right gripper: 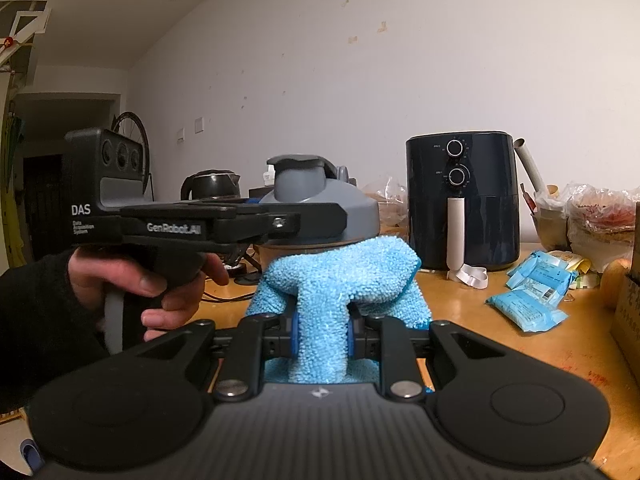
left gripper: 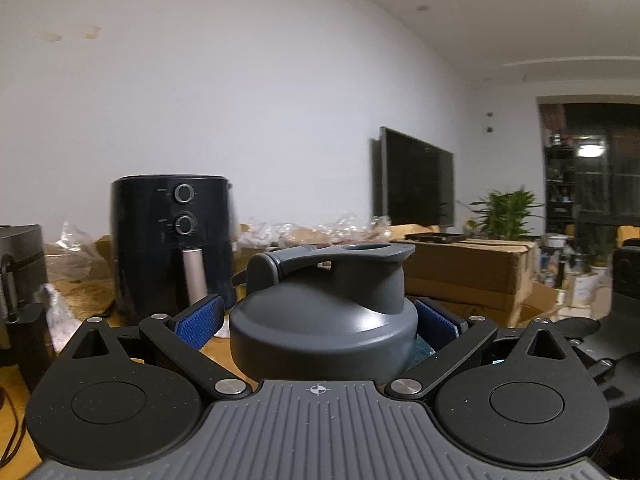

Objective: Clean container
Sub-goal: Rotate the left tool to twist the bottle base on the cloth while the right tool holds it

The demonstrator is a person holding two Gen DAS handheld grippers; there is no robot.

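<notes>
Grey container (left gripper: pixel 320 332) clamped at its lid between the blue pads (left gripper: pixel 200 322) of the left gripper (left gripper: pixel 318 326), held above the wooden table (right gripper: pixel 520 344). Blue cloth (right gripper: pixel 336 292) pinched in the right gripper (right gripper: pixel 322 338), its free end pressed against the container's side just below the lid. Black air fryer (right gripper: pixel 462 200) behind on the table, blue packets (right gripper: pixel 532 300) lying beside it.

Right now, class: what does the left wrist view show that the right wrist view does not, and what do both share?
Left wrist only: a dark screen on the wall, a potted plant and a cardboard box.

Right wrist only: the blue cloth pinched in the right gripper, a person's hand and blue packets.

Both: the grey container lid and the black air fryer.
</notes>
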